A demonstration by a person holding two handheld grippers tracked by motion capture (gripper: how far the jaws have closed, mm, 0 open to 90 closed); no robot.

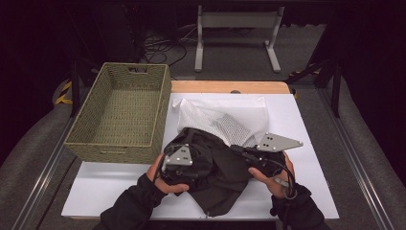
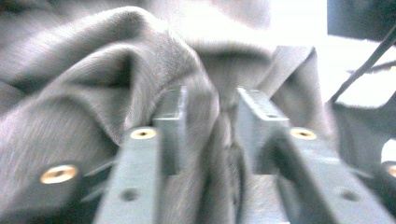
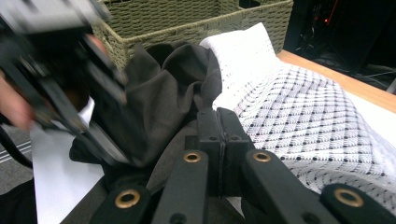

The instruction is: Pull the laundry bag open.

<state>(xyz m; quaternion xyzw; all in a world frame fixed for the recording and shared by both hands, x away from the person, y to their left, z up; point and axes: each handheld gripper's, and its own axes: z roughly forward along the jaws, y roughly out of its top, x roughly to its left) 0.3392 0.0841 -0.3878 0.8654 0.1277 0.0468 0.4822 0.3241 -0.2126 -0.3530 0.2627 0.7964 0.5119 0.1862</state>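
Observation:
A dark garment [image 1: 220, 177] lies crumpled at the table's front, partly over a white mesh bag [image 1: 225, 122]. My left gripper [image 1: 194, 165] is pushed into the garment's left side. In the left gripper view its jaws [image 2: 210, 112] stand apart, with a fold of the dark cloth [image 2: 116, 70] running between them and not squeezed. My right gripper [image 1: 235, 148] is at the garment's right edge. Its jaws [image 3: 218, 114] are pressed together, and the edge of the garment [image 3: 168, 88] appears pinched at their tips, beside the mesh bag [image 3: 299, 107].
A woven green basket [image 1: 117, 143] stands empty at the left, hanging partly off the white board [image 1: 119, 187] that covers the table. Its wall [image 3: 187, 23] rises just behind the garment. A grey metal stand is on the floor beyond the table.

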